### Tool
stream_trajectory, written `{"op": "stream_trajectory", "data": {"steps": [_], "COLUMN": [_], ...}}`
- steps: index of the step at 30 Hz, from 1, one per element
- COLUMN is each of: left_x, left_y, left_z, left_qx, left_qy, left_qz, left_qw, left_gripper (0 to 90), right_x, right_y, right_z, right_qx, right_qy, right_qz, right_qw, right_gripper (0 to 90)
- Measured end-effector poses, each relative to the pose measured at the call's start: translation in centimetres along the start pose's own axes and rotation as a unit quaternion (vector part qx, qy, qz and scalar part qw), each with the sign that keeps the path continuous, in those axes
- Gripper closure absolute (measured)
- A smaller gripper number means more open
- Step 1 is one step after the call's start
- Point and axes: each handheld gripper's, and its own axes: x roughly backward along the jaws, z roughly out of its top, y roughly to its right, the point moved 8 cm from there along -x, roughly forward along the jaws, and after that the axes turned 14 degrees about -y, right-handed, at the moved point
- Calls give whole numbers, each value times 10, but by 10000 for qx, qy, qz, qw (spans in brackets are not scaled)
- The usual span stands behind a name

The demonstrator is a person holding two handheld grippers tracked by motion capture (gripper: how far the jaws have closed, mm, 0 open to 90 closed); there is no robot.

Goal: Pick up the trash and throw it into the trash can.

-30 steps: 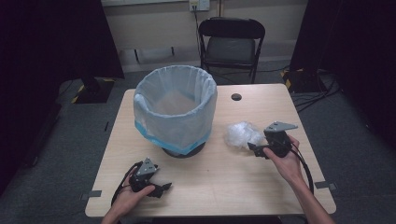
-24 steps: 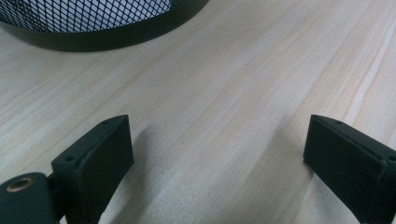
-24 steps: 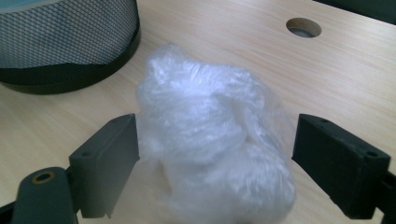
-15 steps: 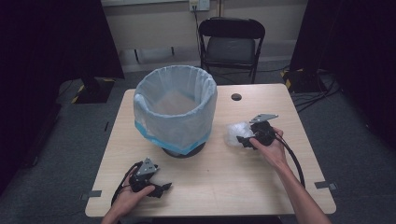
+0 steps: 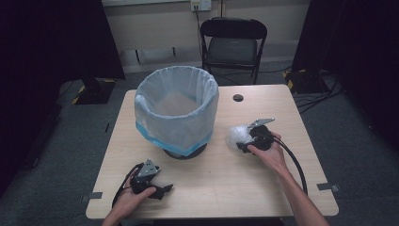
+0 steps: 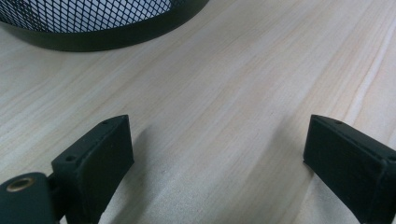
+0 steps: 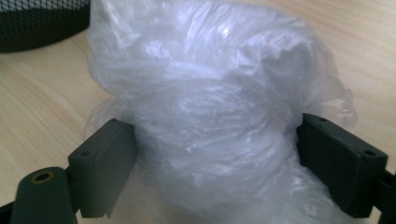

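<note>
Left gripper [image 5: 162, 189], at 7 o'clock on the pale wood-grain table [image 5: 226, 188], rests with jaws spread, nothing between. Black mesh bin [image 5: 176, 110], cylindrical, carries a translucent blue liner. Right gripper [image 5: 241, 147], at 3 o'clock, has just been opening its jaws; they flank the crumpled clear plastic wad [image 5: 236, 135], which bulges between them without visible clamping.

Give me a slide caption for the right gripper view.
Wide-open right gripper straddles a crumpled clear plastic bag on the wooden table.
</note>
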Motion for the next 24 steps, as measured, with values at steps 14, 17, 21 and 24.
{"op": "stream_trajectory", "data": {"steps": [14,17,21,24], "left_x": [0,0,0,0], "left_y": [0,0,0,0], "left_z": [0,0,0,0], "left_qx": [17,16,15,15], "left_qy": [10,8,9,8], "left_qz": [-3,-2,-1,-2], "left_qw": [10000,10000,10000,10000], "left_gripper": [76,76,76,76], "right_x": [5,8,17,25], "right_y": [-4,-5,-4,-6], "right_z": [-5,-5,-2,2], "right_qx": [-44,-118,-252,-277], "right_qy": [-67,-35,116,268], "right_qz": [135,212,256,285], "right_qw": [9999,9997,9993,9988], "right_gripper": [468,476,478,478]}}
